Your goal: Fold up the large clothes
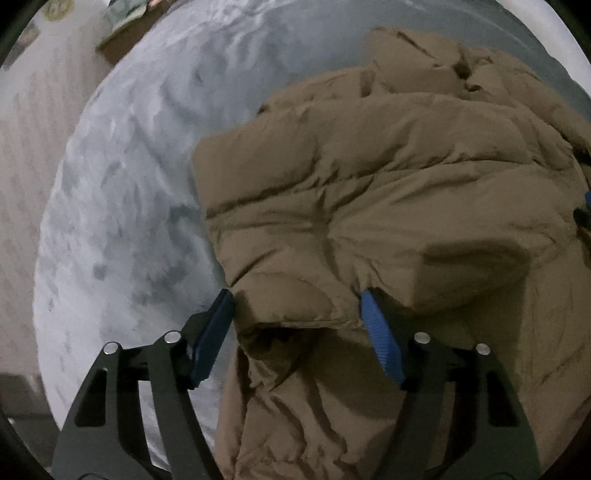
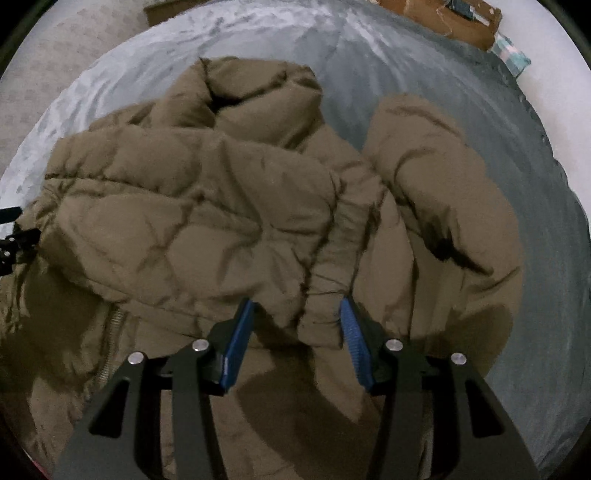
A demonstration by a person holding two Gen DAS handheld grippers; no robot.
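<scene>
Nearest in the left wrist view, the left gripper (image 1: 297, 295) stands with its jaws fairly wide, a thick bunched fold of the brown puffer jacket (image 1: 388, 192) between the blue pads (image 1: 380, 332). The right-hand pad presses into the fabric and the left-hand one lies against the fold's edge, so it appears to grip that fold. The right gripper (image 2: 295, 306) is about half open around a narrower gathered ridge of the same jacket (image 2: 184, 206), with both pads against the cloth. A zipper (image 2: 110, 332) shows low on the left of the right wrist view. The jacket lies heaped on a grey-blue bedspread (image 1: 122, 184), reaching toward its right edge in the left view, with its lower part cut off by the frame. Beyond it, a brown cardboard box (image 2: 443, 18) sits at the far edge, blurred and partly cropped.
</scene>
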